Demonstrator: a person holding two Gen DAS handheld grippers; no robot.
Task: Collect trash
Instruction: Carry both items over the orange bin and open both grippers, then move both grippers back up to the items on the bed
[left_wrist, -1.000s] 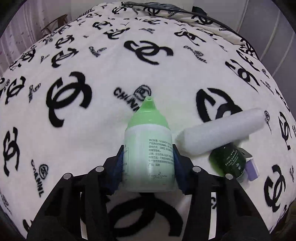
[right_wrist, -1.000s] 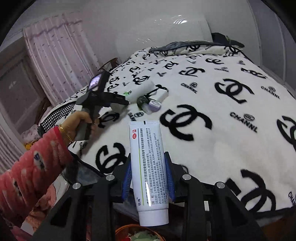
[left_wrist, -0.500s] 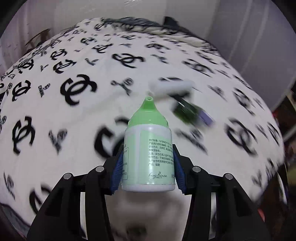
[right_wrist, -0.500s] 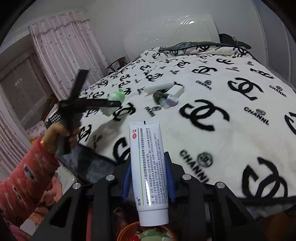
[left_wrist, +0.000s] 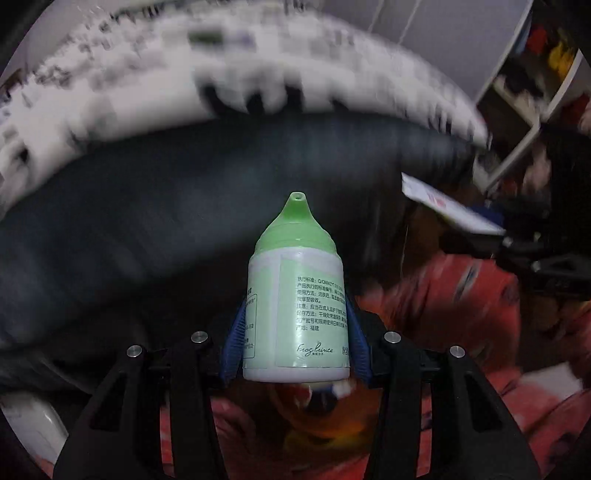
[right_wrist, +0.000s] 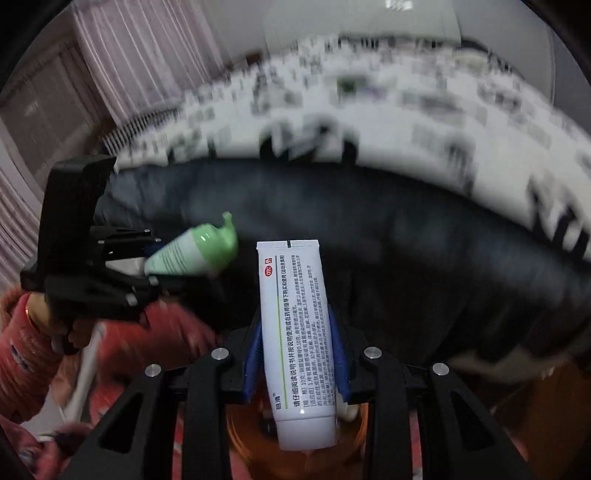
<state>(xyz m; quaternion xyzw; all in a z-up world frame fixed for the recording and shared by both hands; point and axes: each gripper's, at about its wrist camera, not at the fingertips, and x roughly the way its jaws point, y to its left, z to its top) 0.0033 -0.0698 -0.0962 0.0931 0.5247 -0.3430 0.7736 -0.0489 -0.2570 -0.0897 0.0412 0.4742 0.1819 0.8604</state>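
A green-capped bottle (left_wrist: 295, 314), its label printed in Chinese over a cursive brand mark, is gripped by the left gripper (left_wrist: 295, 345). A white ointment tube (right_wrist: 297, 325) marked "OTC" in a red oval is clamped upright in the right gripper (right_wrist: 295, 363) — both held above a blurred orange bin (right_wrist: 251, 446). Beyond, the bed's dark side (left_wrist: 166, 206) and black-and-white blanket (right_wrist: 424, 110) are smeared by motion; pink curtains (right_wrist: 147, 55) are seen farther back.

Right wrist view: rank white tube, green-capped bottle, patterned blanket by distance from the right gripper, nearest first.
1. White tube: clamped in the right gripper.
2. Green-capped bottle: to the left, held in the left gripper.
3. Patterned blanket: farthest, across the top, blurred.
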